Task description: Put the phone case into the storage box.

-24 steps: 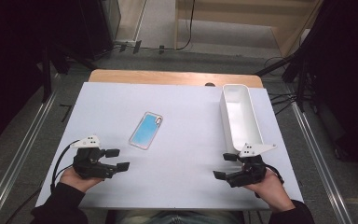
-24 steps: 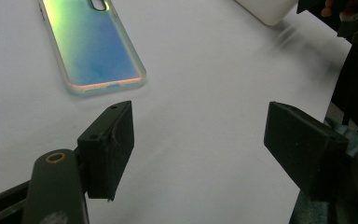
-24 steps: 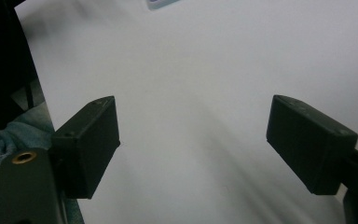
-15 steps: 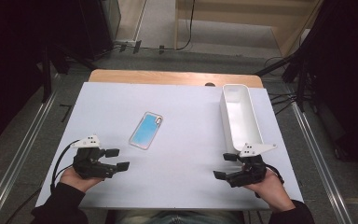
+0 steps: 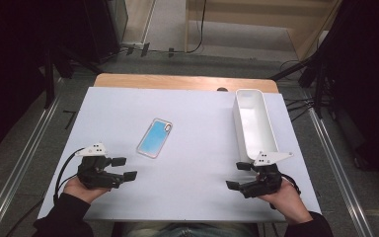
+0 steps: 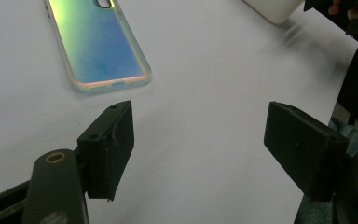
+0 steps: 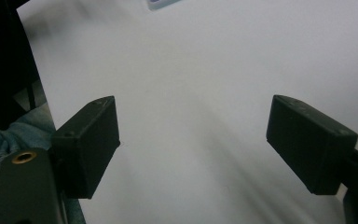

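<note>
White sheet covers the table, with dark floor and cabling beyond its far edge. 2 things lie on it: a phone case, blue and iridescent, flat and left of centre, and a long white bin along the right side, nothing in it as far as the high view shows.

Your left gripper rests at the near-left edge, jaws apart with nothing between them; the case lies just ahead and to their left in the left gripper view. Your right gripper sits at the near-right, jaws likewise apart over bare sheet, just short of the bin's near end.

Judgement: this is the start, step 1, with no reach begun. Likely next: bring your left gripper forward to the case. It lies flat and thin, so come in low and take it across its narrow width or by 1 edge. A slip on the smooth sheet is the risk.
</note>
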Tool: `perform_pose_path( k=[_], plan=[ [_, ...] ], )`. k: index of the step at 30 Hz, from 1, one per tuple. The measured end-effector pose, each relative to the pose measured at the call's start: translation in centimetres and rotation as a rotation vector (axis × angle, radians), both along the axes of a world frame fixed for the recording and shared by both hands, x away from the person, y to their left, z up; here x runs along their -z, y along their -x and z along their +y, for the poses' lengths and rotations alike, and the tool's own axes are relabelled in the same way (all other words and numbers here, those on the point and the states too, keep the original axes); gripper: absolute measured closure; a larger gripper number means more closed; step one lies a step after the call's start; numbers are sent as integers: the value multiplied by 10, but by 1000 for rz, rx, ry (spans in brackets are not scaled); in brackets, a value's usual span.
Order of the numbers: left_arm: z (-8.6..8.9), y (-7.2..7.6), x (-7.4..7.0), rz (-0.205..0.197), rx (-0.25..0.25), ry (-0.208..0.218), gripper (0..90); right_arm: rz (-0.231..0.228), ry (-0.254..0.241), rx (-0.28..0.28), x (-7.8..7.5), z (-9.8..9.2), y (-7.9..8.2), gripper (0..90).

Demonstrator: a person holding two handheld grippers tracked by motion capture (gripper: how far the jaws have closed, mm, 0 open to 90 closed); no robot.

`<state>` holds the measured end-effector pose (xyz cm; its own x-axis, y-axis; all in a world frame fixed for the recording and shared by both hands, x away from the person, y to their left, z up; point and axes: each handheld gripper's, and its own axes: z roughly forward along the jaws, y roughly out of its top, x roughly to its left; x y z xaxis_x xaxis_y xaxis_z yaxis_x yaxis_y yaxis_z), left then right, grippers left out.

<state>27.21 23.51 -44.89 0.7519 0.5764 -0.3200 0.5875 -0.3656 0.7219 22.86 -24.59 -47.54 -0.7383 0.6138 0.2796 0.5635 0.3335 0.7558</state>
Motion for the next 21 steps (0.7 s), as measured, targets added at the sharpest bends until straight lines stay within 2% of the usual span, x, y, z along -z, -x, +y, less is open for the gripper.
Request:
perform_pose_path(
  k=[13,21],
  plan=[
    [0,-1,1,2,-3,-8,243,-1,0,0,0,0,0,158],
    [0,-3,2,-2,-23,-14,243,6,1,-4,0,0,0,158]
  ],
)
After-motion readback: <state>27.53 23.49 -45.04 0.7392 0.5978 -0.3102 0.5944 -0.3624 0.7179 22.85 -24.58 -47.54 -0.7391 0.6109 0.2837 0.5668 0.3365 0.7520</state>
